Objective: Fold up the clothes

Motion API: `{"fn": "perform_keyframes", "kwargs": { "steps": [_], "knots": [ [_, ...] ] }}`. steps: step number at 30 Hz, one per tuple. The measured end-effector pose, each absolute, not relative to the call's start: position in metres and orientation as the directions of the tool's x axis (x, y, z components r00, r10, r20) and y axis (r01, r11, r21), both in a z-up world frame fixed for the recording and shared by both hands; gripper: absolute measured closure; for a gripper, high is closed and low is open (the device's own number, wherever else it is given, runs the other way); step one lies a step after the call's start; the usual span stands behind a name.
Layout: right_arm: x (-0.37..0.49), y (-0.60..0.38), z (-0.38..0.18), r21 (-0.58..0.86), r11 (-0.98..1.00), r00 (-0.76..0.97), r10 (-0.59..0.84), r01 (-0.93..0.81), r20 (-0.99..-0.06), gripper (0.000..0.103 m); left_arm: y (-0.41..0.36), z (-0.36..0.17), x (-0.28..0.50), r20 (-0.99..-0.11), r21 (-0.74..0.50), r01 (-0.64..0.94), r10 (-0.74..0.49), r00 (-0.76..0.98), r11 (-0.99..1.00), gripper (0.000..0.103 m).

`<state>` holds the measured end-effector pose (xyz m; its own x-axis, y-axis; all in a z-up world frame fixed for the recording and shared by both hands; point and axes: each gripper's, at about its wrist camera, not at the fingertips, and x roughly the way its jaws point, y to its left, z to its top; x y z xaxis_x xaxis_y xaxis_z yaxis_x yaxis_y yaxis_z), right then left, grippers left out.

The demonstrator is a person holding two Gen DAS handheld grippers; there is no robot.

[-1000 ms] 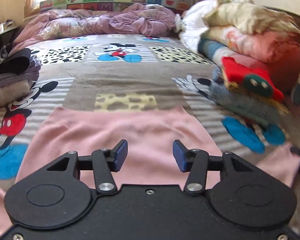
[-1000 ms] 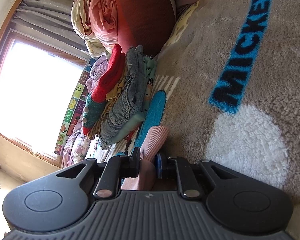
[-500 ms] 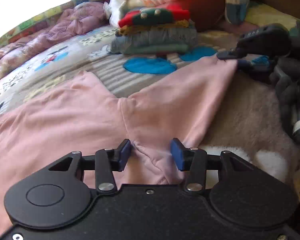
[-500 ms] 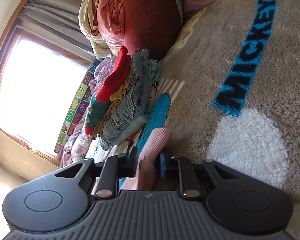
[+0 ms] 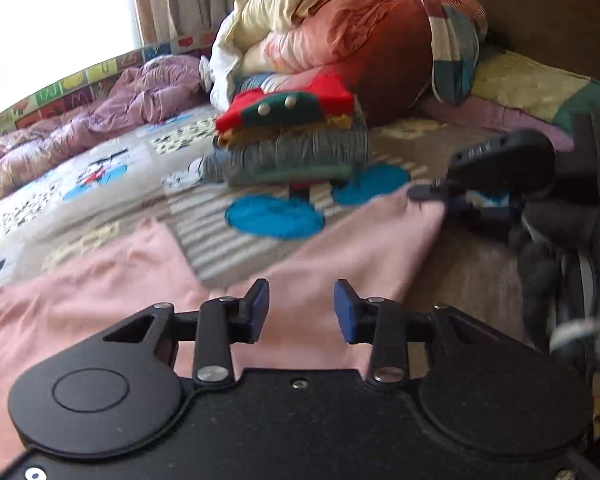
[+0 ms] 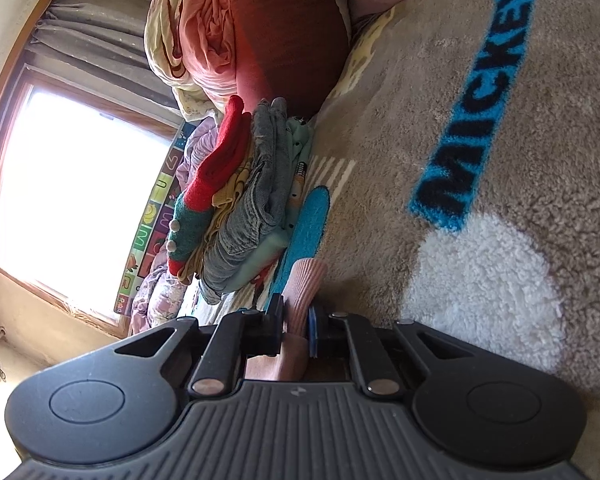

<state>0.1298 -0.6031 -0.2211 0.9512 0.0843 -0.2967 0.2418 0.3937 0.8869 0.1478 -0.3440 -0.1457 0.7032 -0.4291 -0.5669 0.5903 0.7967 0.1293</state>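
Both tongs are showing in the left wrist view. At the bottom centre the left gripper (image 5: 301, 307) is hovering with its blue-padded jaws standing wide apart, nothing between them, over the pink garment (image 5: 120, 288). That garment is lying spread flat across the lower left and middle of the frame, one sleeve stretching up toward the right. At the right edge the right gripper (image 5: 432, 196) is pinching the end of that sleeve, with a dark-gloved hand (image 5: 572, 248) wrapping its handle. Everything is resting on a cartoon-print blanket (image 5: 112, 168) of grey, white and blue patches covering a bed. A stack of folded clothes (image 5: 292, 140), red and green on top and grey beneath, is sitting at the centre of the frame. Behind it a heap of bedding (image 5: 340, 36) is piling up in red, pink and cream. A crumpled purple quilt (image 5: 100, 112) is lying at the left, a bright window (image 5: 52, 12) is glaring in the upper left, and a dark headboard (image 5: 540, 12) is filling the upper right.

Rolled onto its side, the right wrist view is showing the gripper (image 6: 296, 328) at the bottom centre, its jaws nearly together and clamping the ribbed pink cuff. The blanket's fuzzy pile is filling the right half, with blue "MICKEY" lettering (image 6: 476, 120) running up the frame. The folded stack is standing just beyond the cuff in the middle, the bedding is sitting above it, and the window and grey curtain (image 6: 84, 28) are taking the left side.
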Motion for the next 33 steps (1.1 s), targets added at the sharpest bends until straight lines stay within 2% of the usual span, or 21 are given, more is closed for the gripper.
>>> {"fn": "perform_keyframes", "kwargs": {
  "steps": [11,15,18,20,22,24,27,29,32,33],
  "knots": [
    [0.127,-0.610,-0.224,0.911,0.344,0.956,0.097,0.229,-0.277,0.093,-0.383,-0.165,0.193,-0.655,0.039,0.606,-0.437,0.616,0.795,0.068],
    [0.125,-0.614,-0.224,0.917,0.327,0.960,0.083,0.229,-0.269,0.093,-0.393,-0.159,0.183,-0.600,0.085,0.598,-0.438,0.670,0.797,0.068],
    [0.124,-0.616,-0.224,0.919,0.323,0.961,0.077,0.227,-0.264,0.093,-0.405,-0.158,0.184,-0.594,0.061,0.614,-0.466,0.656,0.787,0.068],
    [0.123,-0.617,-0.224,0.919,0.323,0.962,0.075,0.227,-0.264,0.093,-0.417,-0.169,0.189,-0.623,0.100,0.632,-0.447,0.642,0.769,0.069],
    [0.122,-0.618,-0.224,0.919,0.322,0.962,0.072,0.229,-0.265,0.093,-0.421,-0.156,0.187,-0.598,0.115,0.626,-0.450,0.664,0.771,0.068],
    [0.121,-0.619,-0.224,0.920,0.319,0.962,0.070,0.228,-0.263,0.093,-0.421,-0.148,0.187,-0.555,0.075,0.625,-0.488,0.674,0.777,0.068],
    [0.119,-0.620,-0.225,0.920,0.318,0.962,0.067,0.231,-0.265,0.093,-0.439,-0.166,0.194,-0.639,0.095,0.667,-0.468,0.610,0.739,0.069],
    [0.119,-0.621,-0.225,0.921,0.314,0.963,0.063,0.232,-0.264,0.093,-0.445,-0.160,0.187,-0.606,0.171,0.665,-0.455,0.652,0.727,0.068],
    [0.118,-0.623,-0.225,0.922,0.310,0.964,0.059,0.231,-0.261,0.093,-0.446,-0.156,0.179,-0.547,0.164,0.667,-0.496,0.674,0.726,0.069],
    [0.117,-0.624,-0.225,0.923,0.309,0.964,0.057,0.230,-0.259,0.093,-0.452,-0.165,0.183,-0.597,0.160,0.689,-0.487,0.638,0.707,0.069]
  ]
}}
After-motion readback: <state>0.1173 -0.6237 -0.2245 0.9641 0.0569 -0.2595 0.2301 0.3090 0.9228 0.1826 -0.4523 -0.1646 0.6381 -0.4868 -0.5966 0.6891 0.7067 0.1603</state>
